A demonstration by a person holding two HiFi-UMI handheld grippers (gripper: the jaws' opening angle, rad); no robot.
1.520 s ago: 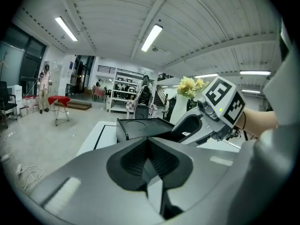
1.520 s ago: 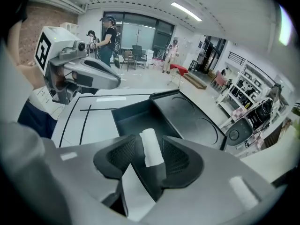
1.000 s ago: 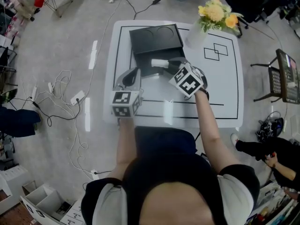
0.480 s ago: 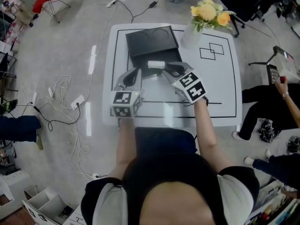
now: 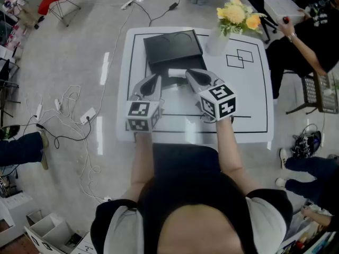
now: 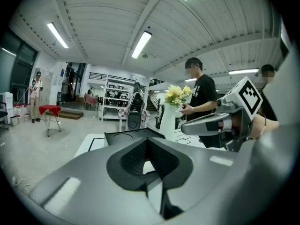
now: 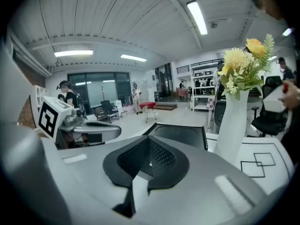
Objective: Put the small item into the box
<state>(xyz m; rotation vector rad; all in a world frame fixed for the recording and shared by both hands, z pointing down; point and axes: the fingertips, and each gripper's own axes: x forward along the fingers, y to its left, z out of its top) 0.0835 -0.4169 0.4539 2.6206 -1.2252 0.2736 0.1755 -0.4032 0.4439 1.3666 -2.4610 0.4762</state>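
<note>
A black box [image 5: 172,46] lies open at the back left of the white table [image 5: 254,105]. The small white item [image 5: 177,73] rests in the box's near half. My right gripper [image 5: 187,73] hangs just right of the item, above the box's edge. Its jaws have just been closing and are shut with nothing between them, as the right gripper view [image 7: 149,162] shows. My left gripper [image 5: 154,79] is shut and empty at the box's near left corner. In the left gripper view [image 6: 149,165] the box [image 6: 125,136] lies ahead.
A white vase [image 5: 216,42] of yellow flowers stands right of the box. Black squares [image 5: 241,58] are drawn on the table beyond it. A person [image 5: 310,41] sits by the far right corner. Cables [image 5: 69,107] lie on the floor at left.
My right gripper has shut its jaws, rolled and lifted slightly from the white item, which stays in the box. The left gripper has kept still. A person has come to the table's right corner.
</note>
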